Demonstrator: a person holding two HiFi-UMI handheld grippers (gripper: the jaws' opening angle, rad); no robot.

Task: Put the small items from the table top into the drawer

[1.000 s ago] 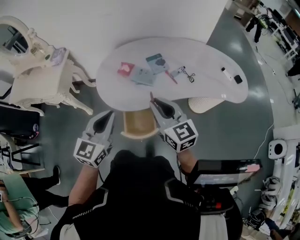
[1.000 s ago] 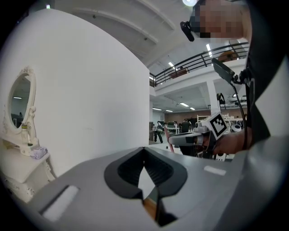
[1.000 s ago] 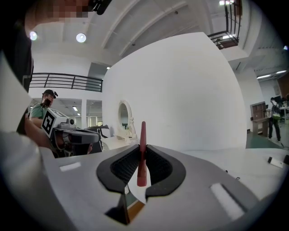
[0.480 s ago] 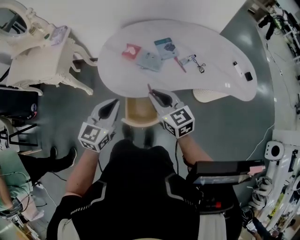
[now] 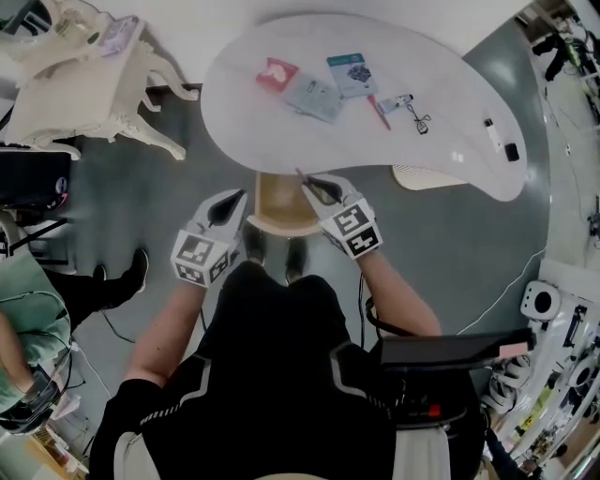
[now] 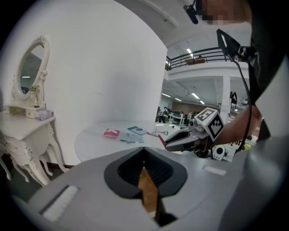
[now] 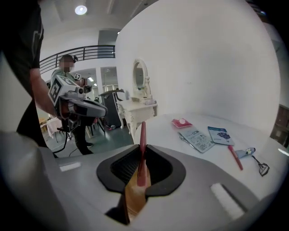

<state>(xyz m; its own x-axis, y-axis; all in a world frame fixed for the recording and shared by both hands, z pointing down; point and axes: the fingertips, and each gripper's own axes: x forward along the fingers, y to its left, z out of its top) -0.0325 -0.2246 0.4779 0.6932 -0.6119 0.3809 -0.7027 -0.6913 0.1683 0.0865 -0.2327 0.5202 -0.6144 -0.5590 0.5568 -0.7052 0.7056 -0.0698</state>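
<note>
Both grippers have dropped from the rim of the white curved table point(image 5: 450, 112) toward the tan drawer point(image 5: 278, 214) under its edge. The floor is grey, and a cream dressing table point(image 5: 84, 75) stands beyond the left gripper point(image 5: 234, 199). A slim red stick point(image 7: 141, 153) is clamped upright in the right gripper point(image 5: 312, 185), just over the drawer. The left gripper's fingers are together and empty. A red packet point(image 5: 276, 73) and an eyelash curler point(image 5: 419, 116) lie on the table beyond the fingertips.

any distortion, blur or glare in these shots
Head view: heavy fisheye bends the white table; light is even. Left gripper view: dark round vignette, near foreground blurred. Right gripper view: same vignette, held red stick in focus, ceiling lamp glares.
</note>
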